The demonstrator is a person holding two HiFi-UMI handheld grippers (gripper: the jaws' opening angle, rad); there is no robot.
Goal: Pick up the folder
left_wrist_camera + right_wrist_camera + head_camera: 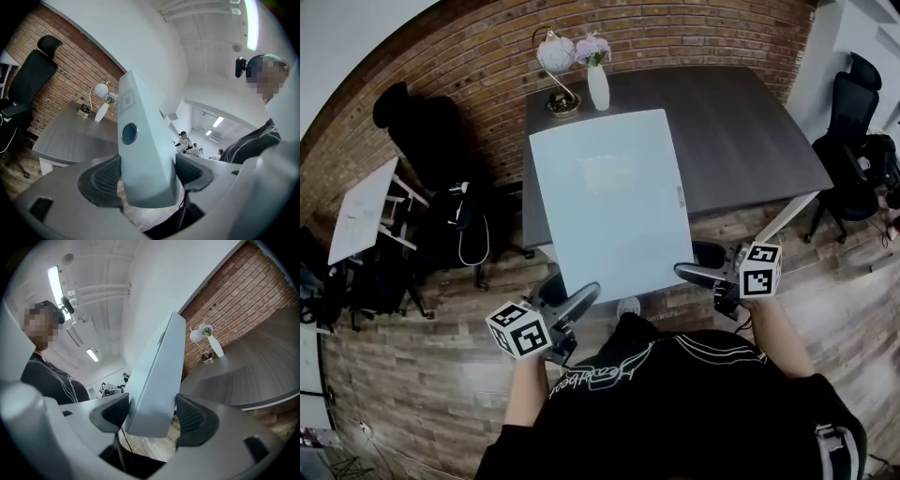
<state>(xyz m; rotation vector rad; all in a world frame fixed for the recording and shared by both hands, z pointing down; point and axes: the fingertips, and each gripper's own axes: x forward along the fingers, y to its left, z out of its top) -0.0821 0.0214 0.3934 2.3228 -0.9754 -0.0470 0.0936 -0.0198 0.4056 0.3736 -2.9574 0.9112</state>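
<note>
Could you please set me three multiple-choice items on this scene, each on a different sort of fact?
1. Where is the white vase? A) far edge of the table B) floor C) chair
2. Colour of the folder? A) red B) pale blue C) black
3. How is the folder held? A) lying free B) leaning on the wall C) clamped by both grippers
1 A, near the brick wall; 2 B, its cover is pale blue; 3 C, left gripper and right gripper each shut on it.
</note>
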